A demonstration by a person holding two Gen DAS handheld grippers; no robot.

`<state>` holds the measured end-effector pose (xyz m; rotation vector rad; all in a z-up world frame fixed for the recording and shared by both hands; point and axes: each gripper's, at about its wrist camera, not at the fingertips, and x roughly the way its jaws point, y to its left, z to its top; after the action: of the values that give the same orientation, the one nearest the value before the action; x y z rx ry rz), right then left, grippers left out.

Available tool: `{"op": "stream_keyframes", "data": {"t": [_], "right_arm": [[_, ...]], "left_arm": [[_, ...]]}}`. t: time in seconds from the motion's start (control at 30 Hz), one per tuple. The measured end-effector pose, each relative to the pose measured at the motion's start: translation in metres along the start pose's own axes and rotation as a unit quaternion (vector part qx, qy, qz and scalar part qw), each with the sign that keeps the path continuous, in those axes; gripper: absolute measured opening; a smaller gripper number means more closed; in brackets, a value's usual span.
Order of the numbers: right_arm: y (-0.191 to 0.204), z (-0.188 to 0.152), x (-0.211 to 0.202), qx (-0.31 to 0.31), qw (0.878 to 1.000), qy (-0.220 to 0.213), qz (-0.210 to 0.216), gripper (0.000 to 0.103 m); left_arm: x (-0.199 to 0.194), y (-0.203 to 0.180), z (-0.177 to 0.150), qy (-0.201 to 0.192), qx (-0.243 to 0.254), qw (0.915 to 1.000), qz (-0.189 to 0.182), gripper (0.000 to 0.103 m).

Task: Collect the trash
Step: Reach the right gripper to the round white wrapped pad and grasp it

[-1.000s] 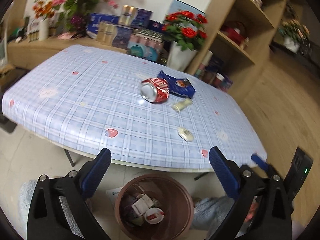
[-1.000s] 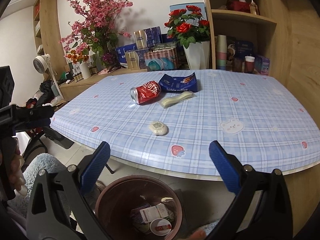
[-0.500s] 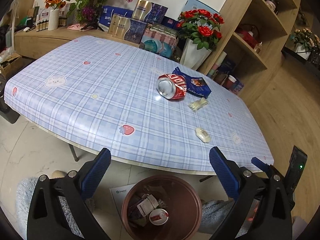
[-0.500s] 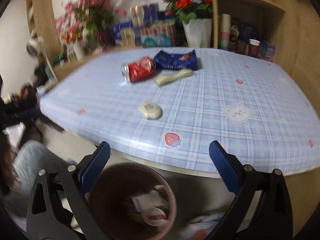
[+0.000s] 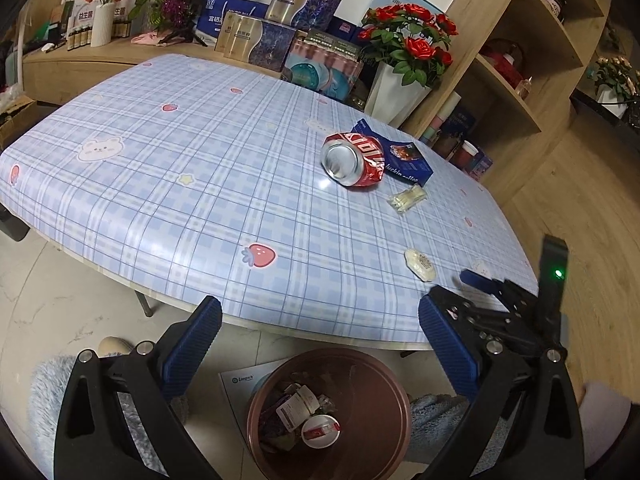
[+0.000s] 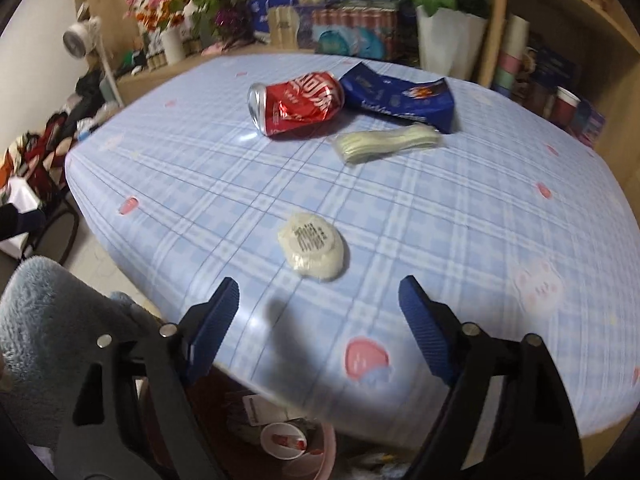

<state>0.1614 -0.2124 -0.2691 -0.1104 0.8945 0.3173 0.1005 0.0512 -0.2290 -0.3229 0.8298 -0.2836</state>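
A crushed red can [image 5: 354, 159] [image 6: 296, 102] lies on the blue checked table [image 5: 160, 160] [image 6: 440, 220] against a dark blue packet [image 5: 404, 158] [image 6: 400, 96]. A clear wrapper [image 5: 408, 199] [image 6: 386, 142] lies beside them. A white round packet [image 5: 420, 265] [image 6: 312, 246] sits near the table's front edge. My right gripper [image 6: 319, 292] hovers over that edge just short of the white packet, its jaws closing with nothing between them. One of its fingers [image 5: 476, 280] shows in the left wrist view. My left gripper [image 5: 320, 316] stands open and empty above the brown bin [image 5: 328, 412] [image 6: 320, 456].
The bin holds several wrappers and stands on the floor under the table's front edge. A white vase of red roses [image 5: 400, 88], gift boxes [image 5: 256, 36] and wooden shelves [image 5: 520, 92] stand behind the table. Fluffy pale blue fabric [image 6: 48, 312] is at the lower left.
My right gripper has moved forward and down over the table's edge towards the white packet, and its jaws have narrowed. My left gripper has sunk a little above the bin.
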Motion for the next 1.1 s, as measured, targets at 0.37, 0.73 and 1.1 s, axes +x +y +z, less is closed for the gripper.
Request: {"op": "stream_keyframes", "data": {"t": [0.37,0.73,1.1], "right_arm": [[-0.004,0.018,0.032,0.001,1.000,0.006,0.025,0.069],[-0.010,0.019,0.031,0.002,1.000,-0.001,0.020,0.041],[-0.050,0.015,0.023,0.099,0.995,-0.024,0.018,0.040]], "left_arm": [[0.025,0.009,0.006,0.018,-0.004,0.9998,0.011,0.096],[0.041,0.001,0.006,0.036,0.010,0.9993,0.009,0.096],[0.072,-0.018,0.061,0.070,-0.021,0.9962,-0.047,0.093]]}}
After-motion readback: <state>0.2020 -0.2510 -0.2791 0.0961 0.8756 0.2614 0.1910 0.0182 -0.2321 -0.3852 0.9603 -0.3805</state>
